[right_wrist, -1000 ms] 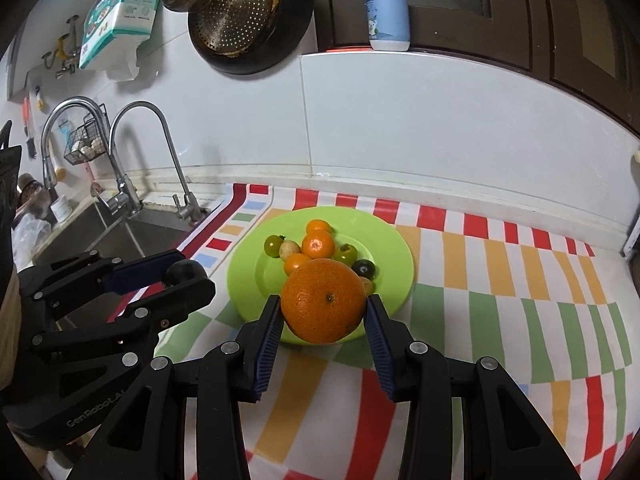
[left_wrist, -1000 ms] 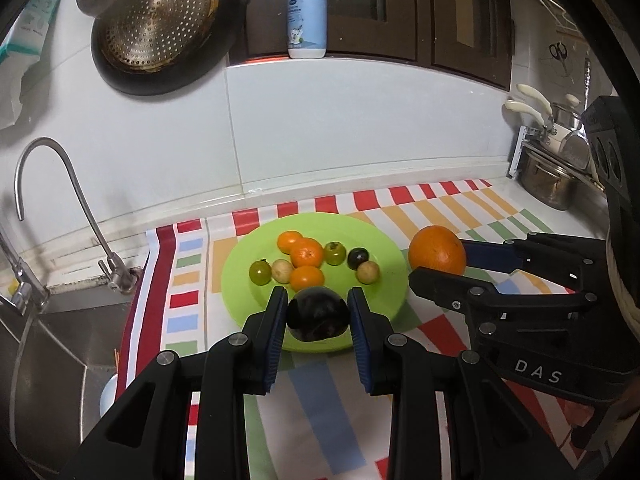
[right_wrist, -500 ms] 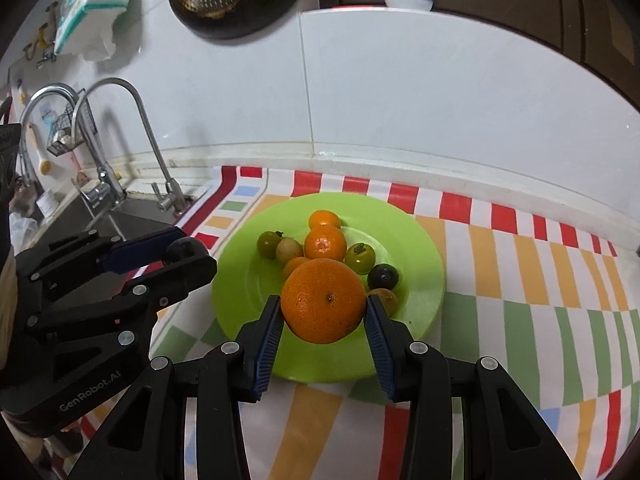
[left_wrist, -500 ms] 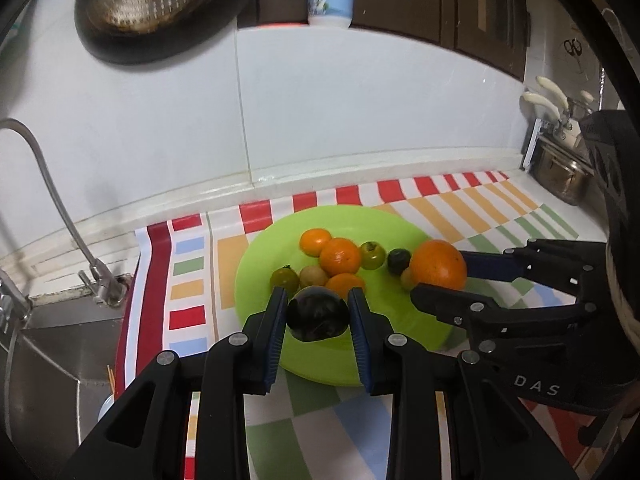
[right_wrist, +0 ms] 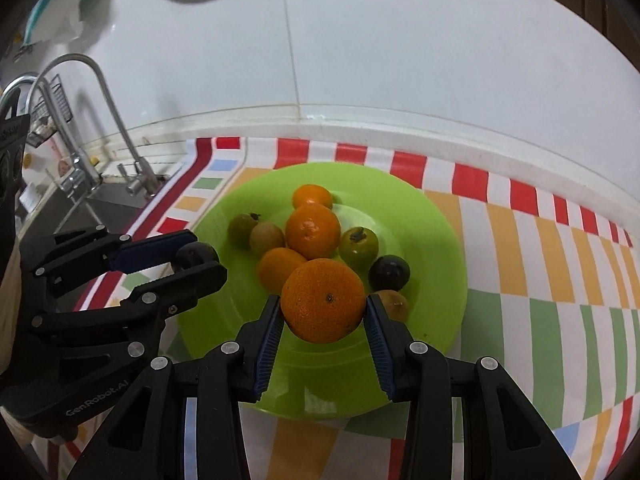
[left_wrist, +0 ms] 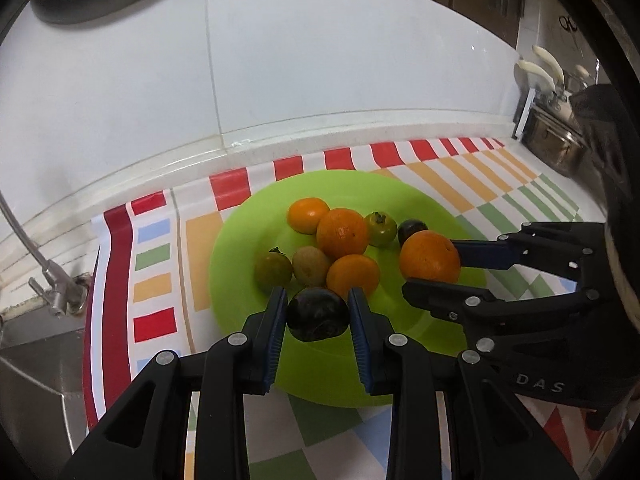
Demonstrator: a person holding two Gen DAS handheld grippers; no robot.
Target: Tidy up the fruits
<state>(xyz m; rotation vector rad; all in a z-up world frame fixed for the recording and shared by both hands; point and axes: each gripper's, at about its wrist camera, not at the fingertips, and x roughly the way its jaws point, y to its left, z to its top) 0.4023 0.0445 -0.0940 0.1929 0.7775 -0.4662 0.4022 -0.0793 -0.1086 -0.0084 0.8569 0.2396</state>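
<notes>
The left gripper [left_wrist: 318, 314] holds a dark plum [left_wrist: 317, 314] between its blue fingers [left_wrist: 276, 328], closed on the fruit from both sides. The right gripper [right_wrist: 324, 312] grips a large orange [right_wrist: 323, 300] in the same way, its fingers [right_wrist: 267, 334] pressed on the two sides of the fruit.

Compared with one second ago, both grippers have come forward and lower over the green plate [left_wrist: 248, 320]. Before, the plum hung at the near rim of the plate and the orange was beside the plate, over the striped cloth [left_wrist: 156, 256]. Now the plum is over the near part of the plate, just beside a small orange [left_wrist: 353, 276], and the large orange is over the plate on the right side, near a second dark plum [right_wrist: 389, 273]. Whether either held fruit already touches the plate, I cannot tell.

The other fruits on the plate have not moved: two more small oranges [left_wrist: 342, 231], two green fruits [left_wrist: 274, 268] and a brownish one [left_wrist: 311, 266] lie in a loose group in the middle. The plate rests on the cloth on the worktop, with the faucet [right_wrist: 112, 112] at the left.
</notes>
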